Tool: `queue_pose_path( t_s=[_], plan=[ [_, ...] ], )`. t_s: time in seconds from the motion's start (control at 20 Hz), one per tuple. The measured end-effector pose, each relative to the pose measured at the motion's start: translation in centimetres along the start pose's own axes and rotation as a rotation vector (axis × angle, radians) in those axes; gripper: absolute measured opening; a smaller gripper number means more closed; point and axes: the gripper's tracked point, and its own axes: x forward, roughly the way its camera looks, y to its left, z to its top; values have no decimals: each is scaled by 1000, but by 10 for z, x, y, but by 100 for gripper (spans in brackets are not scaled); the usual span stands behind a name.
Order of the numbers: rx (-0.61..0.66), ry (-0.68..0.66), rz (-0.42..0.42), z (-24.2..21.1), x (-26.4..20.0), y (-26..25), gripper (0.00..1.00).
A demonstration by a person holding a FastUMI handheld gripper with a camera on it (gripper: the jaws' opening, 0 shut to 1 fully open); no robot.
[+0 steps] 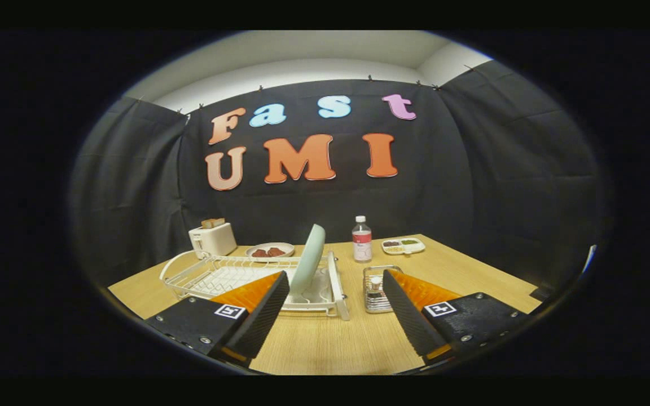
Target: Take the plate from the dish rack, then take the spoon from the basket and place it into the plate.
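The gripper point(336, 301) is held above the wooden table point(471, 270) with its fingers spread wide apart and nothing between them. The plate point(309, 258), a pale green disc, stands on edge in the white wire dish rack point(212, 276), just ahead of the fingers and slightly toward the left finger; its lower rim sits in a slot at the near right end of the rack. The small metal basket point(378, 288) stands on the table just beside the rack, directly ahead of the right finger, and something pale lies inside it (probably the spoon, though it is too small to identify). Beyond the fingers, well apart from the work area, stand a bottle point(362, 239), a toaster point(212, 238), a dish holding red pieces point(270, 250) and a divided tray point(403, 245). Judged from this layout, no step is complete: the plate is in the rack. Probable faults from here: the plate leans, so a straight approach may strike its face rather than straddle its rim, tipping it flat into the rack. A grasp placed too low may catch a rack wire and lift the rack with the plate. The smooth rim may slip if gripped near its top edge. The right finger passes close to the basket and may knock it aside.
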Motion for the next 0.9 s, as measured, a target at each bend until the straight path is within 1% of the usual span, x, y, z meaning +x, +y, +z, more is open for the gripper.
queue_pose_path(
  t_s=[0.15, 0.35, 0.7, 0.8, 0.9],
  plan=[
    [-9, 10, 18, 11, 27, 12, 99],
    [22, 78, 28, 4, 69, 27, 99],
    [17, 195, -8, -17, 135, 39, 99],
    [34, 210, -35, -19, 151, 34, 99],
    [75, 252, -50, -30, 163, 34, 98]
  ],
)
